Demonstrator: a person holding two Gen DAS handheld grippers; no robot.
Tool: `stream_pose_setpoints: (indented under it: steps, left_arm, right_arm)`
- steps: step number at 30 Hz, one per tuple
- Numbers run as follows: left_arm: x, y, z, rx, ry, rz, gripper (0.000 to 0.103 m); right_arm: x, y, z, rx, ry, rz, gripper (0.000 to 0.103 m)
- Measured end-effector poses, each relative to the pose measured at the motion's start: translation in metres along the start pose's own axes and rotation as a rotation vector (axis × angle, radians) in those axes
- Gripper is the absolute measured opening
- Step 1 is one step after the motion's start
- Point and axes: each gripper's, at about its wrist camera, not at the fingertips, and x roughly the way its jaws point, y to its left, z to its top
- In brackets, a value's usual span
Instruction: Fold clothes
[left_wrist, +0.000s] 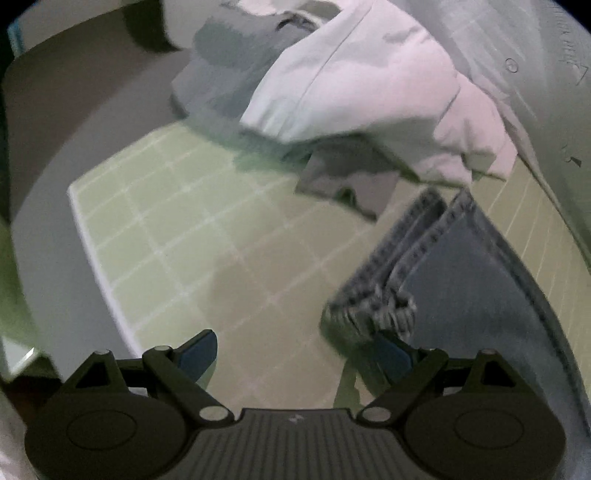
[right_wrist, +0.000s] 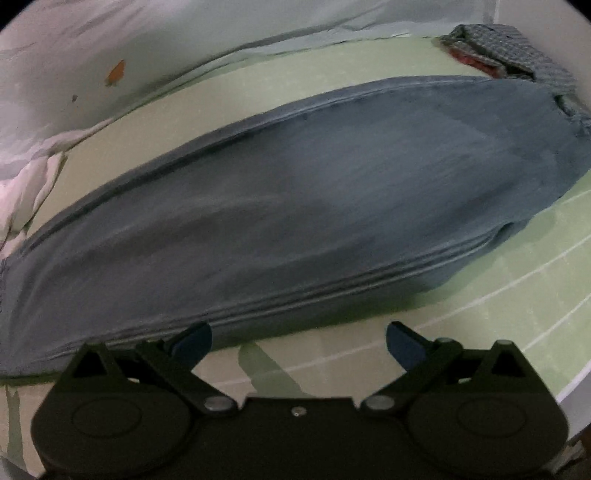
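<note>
The jeans (right_wrist: 280, 206) lay flat on the green mat (right_wrist: 498, 302), their long axis crossing ahead of the right gripper (right_wrist: 298, 345), jaws wide and empty, while the left gripper (left_wrist: 295, 354), equally wide, hovered at the hem (left_wrist: 373, 306).

My left gripper (left_wrist: 297, 352) has a matte black body with two round housings flanking a central ribbed grey plate. Black linkage arms run forward from silver pivot pins to blue finger pads (left_wrist: 197, 350). My right gripper (right_wrist: 298, 345) has the same build: black discs, silver pins, blue pads (right_wrist: 402, 347), with one small silver screw at its centre behind the fingers.
</note>
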Motion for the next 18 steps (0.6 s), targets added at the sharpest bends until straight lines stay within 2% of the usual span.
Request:
stream_pose_setpoints:
  steps: [5, 9, 14, 18]
  left_arm:
    - [0.017, 0.002, 0.024, 0.002, 0.009, -0.032, 0.092]
    - [0.029, -0.001, 0.036, 0.057, 0.025, -0.039, 0.092]
    - [0.037, -0.005, 0.038, 0.136, 0.036, -0.036, 0.092]
    - [0.036, -0.006, 0.037, 0.225, 0.042, -0.035, 0.092]
  right_arm:
    - [0.009, 0.036, -0.012, -0.101, 0.027, -0.04, 0.102]
    - [0.017, 0.067, -0.019, -0.226, 0.037, -0.078, 0.102]
    - [0.018, 0.097, -0.017, -0.32, 0.018, -0.069, 0.103]
    - [0.006, 0.102, -0.005, -0.264, -0.057, -0.035, 0.103]
